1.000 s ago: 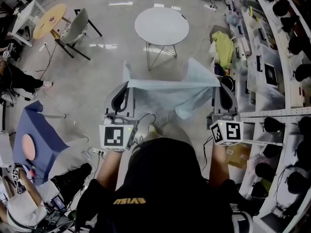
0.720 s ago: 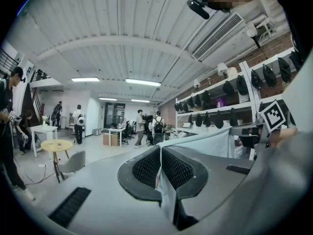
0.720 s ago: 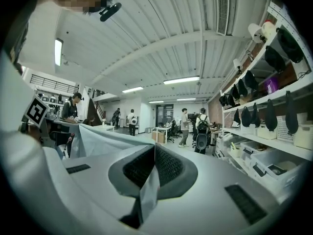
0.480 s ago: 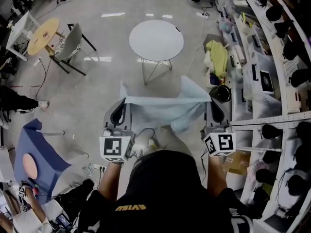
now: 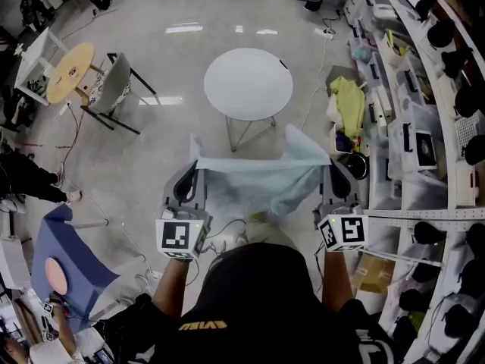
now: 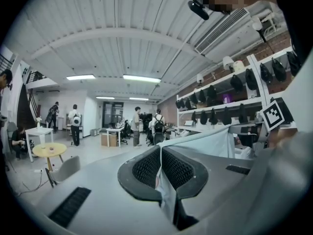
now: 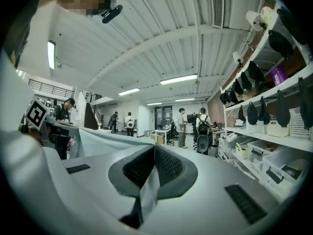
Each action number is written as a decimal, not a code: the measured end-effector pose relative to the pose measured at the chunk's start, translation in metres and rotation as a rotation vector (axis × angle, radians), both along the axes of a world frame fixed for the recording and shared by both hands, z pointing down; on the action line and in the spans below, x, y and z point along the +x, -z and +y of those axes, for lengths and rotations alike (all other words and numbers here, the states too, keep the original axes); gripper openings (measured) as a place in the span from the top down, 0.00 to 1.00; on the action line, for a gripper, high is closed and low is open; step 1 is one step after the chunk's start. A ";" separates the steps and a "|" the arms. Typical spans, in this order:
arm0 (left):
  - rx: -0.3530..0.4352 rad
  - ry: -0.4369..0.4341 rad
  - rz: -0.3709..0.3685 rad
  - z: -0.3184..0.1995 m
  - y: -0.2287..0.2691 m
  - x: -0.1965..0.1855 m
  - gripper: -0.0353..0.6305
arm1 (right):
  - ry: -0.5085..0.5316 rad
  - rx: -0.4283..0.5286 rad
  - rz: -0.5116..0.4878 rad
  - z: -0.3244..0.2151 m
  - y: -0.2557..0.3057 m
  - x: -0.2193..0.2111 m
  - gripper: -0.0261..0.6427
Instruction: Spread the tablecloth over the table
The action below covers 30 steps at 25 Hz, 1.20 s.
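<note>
A pale blue tablecloth (image 5: pixel 261 177) hangs stretched between my two grippers in the head view, sagging below its top edge. My left gripper (image 5: pixel 194 167) is shut on its left corner, and the cloth (image 6: pixel 166 190) shows pinched between the black pads in the left gripper view. My right gripper (image 5: pixel 327 165) is shut on the right corner, with a strip of cloth (image 7: pixel 146 192) clamped in the right gripper view. The round white table (image 5: pixel 248 83) stands on wire legs just beyond the cloth.
Shelving with bins and dark headgear (image 5: pixel 424 127) runs along the right. A yellow cloth (image 5: pixel 350 101) lies by the shelf foot. A grey chair (image 5: pixel 114 86) and a round wooden table (image 5: pixel 70 63) stand far left. A blue seat (image 5: pixel 61 260) is near left. People stand far off (image 6: pixel 137 126).
Both grippers have carried the stretched cloth forward across the floor toward the round table. The grip on both corners is unchanged.
</note>
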<state>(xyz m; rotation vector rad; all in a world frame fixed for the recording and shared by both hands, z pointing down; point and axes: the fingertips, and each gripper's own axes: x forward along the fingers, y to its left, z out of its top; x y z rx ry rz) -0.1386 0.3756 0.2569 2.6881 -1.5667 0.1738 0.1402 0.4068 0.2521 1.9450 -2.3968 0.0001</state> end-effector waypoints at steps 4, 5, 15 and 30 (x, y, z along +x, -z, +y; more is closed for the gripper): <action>-0.018 0.019 -0.011 -0.044 -0.001 0.014 0.91 | 0.005 0.009 -0.019 -0.043 0.002 0.014 0.96; -0.024 0.036 0.000 -0.054 0.000 0.017 0.91 | 0.011 0.008 -0.020 -0.054 0.002 0.018 0.96; -0.004 0.103 -0.031 -0.130 0.013 0.059 0.91 | 0.057 0.029 -0.094 -0.143 0.008 0.061 0.96; 0.025 0.091 0.011 -0.283 0.019 0.052 0.91 | 0.035 0.030 -0.047 -0.288 0.015 0.054 0.96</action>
